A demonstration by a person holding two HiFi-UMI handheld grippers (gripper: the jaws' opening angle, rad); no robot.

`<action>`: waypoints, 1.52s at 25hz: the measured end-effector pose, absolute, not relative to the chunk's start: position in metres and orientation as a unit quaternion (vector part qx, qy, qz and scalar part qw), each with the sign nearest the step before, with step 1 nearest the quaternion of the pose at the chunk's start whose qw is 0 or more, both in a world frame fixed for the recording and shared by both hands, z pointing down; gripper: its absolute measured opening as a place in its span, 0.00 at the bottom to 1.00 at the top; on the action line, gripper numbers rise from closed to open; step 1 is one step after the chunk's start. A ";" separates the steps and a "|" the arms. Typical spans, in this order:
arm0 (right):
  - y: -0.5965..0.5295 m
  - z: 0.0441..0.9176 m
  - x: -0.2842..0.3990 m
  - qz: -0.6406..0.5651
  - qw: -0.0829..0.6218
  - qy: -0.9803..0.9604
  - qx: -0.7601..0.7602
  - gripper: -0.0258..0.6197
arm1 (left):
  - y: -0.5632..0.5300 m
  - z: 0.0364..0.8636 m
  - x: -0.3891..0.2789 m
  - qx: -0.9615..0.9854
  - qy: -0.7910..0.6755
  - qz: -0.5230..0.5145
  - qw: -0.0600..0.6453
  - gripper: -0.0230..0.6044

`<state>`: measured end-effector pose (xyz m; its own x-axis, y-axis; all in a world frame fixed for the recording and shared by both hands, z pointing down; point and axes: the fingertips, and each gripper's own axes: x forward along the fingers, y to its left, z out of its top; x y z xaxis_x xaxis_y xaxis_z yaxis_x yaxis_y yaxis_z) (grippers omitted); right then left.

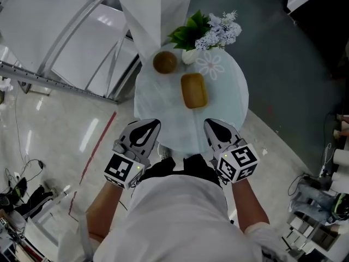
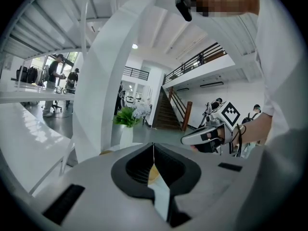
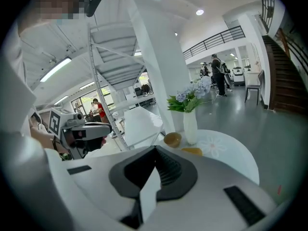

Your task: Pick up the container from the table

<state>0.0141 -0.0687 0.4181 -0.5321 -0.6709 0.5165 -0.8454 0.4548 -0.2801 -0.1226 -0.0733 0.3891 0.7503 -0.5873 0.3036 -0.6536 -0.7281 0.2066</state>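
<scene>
A round white table (image 1: 229,111) holds an oblong amber container (image 1: 194,90) near its middle and a round brown bowl (image 1: 164,62) at its far left. My left gripper (image 1: 151,125) and right gripper (image 1: 211,125) hover side by side over the table's near edge, short of the container, both pointing at it. Each has its jaws shut with nothing held. In the right gripper view my right gripper (image 3: 155,150) points toward the bowl (image 3: 172,139) and the amber container (image 3: 192,151). In the left gripper view my left gripper (image 2: 153,146) hides most of the table.
A white vase (image 1: 188,55) with green leaves and pale flowers stands at the table's far edge, just behind the bowl and container. A white pillar (image 1: 147,15) and metal stair frame (image 1: 60,42) rise at the far left. Cables and equipment lie on the floor (image 1: 22,192).
</scene>
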 end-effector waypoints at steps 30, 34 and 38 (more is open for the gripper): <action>-0.211 0.541 0.083 0.294 0.250 -0.847 0.365 0.07 | -0.149 0.461 -0.050 0.851 -0.444 0.161 0.230 0.07; -0.220 0.562 0.082 0.301 0.265 -0.842 0.361 0.07 | -0.149 0.470 -0.045 0.845 -0.446 0.165 0.243 0.07; -0.224 0.581 0.081 0.308 0.278 -0.835 0.361 0.07 | -0.153 0.476 -0.043 0.843 -0.449 0.157 0.251 0.07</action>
